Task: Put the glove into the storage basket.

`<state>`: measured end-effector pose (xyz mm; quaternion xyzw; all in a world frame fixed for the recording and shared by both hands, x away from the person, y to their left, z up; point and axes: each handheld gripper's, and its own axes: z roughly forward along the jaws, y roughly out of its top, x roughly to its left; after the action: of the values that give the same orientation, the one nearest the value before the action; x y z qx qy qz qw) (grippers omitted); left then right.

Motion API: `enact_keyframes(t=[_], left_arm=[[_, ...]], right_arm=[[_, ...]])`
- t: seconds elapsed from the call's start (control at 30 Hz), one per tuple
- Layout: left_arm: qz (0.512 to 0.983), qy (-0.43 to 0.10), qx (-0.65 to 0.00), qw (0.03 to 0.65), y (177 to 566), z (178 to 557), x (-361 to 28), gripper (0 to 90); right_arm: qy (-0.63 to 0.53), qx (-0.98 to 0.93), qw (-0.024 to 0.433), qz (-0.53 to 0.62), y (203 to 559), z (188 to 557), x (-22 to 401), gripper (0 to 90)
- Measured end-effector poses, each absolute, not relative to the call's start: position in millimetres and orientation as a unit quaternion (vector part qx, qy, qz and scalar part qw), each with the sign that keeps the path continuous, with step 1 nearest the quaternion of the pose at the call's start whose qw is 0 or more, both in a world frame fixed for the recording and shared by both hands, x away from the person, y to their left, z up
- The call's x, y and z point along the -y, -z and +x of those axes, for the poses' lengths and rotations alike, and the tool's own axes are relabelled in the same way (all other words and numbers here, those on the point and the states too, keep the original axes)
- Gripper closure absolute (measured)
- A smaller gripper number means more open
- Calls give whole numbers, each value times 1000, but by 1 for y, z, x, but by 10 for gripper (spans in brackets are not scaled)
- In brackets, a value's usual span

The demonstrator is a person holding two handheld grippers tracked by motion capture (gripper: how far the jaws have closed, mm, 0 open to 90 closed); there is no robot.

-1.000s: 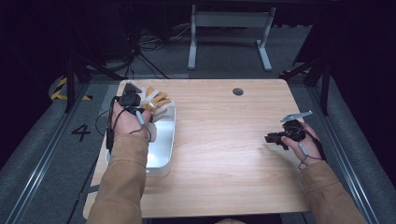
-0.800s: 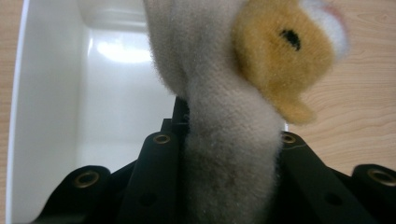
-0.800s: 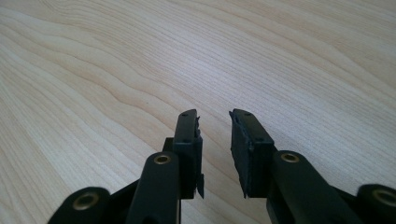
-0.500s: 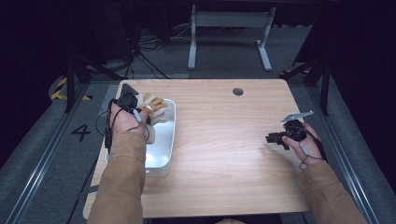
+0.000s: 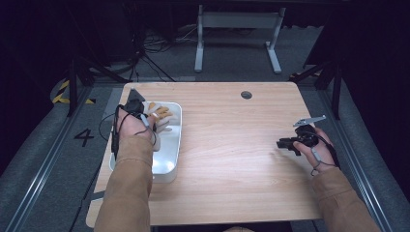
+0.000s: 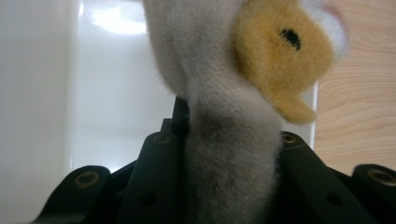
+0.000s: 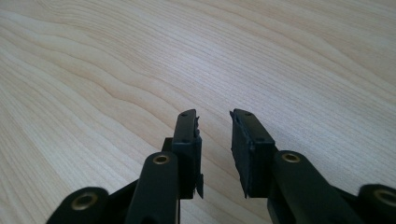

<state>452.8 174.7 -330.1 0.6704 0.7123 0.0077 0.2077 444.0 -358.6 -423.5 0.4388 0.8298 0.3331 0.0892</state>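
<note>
The left gripper (image 5: 145, 115) is clamping a plush toy (image 5: 159, 116), grey-white with yellow-orange patches, its jaws pressing into the soft fabric from both sides. In the left gripper view the plush toy (image 6: 233, 116) is rising straight up between the two black jaws, with a yellow patch bearing a black dot at its upper right. The toy is hanging over the far end of a white tray (image 5: 169, 154), which is sitting along the left edge of the wooden table (image 5: 232, 159), its long side running from the near part of that edge toward the far left corner. The white tray (image 6: 112, 93) is lying just behind the toy; whether the toy is touching its floor I cannot tell.

The right gripper (image 5: 285, 143) is resting low near the right edge of the table, well apart from the tray, pointing toward the table's middle. Its jaws are standing narrowly apart with nothing between them, over bare wood (image 7: 140, 70).
</note>
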Motion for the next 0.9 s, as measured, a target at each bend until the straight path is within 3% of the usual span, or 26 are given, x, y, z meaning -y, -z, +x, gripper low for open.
enact_keyframes(t=[0.9], left_arm=[[667, 4, -717, 202, 377, 463, -171, 737]], right_arm=[[-333, -828, 86, 444, 425, 441, 364, 710]])
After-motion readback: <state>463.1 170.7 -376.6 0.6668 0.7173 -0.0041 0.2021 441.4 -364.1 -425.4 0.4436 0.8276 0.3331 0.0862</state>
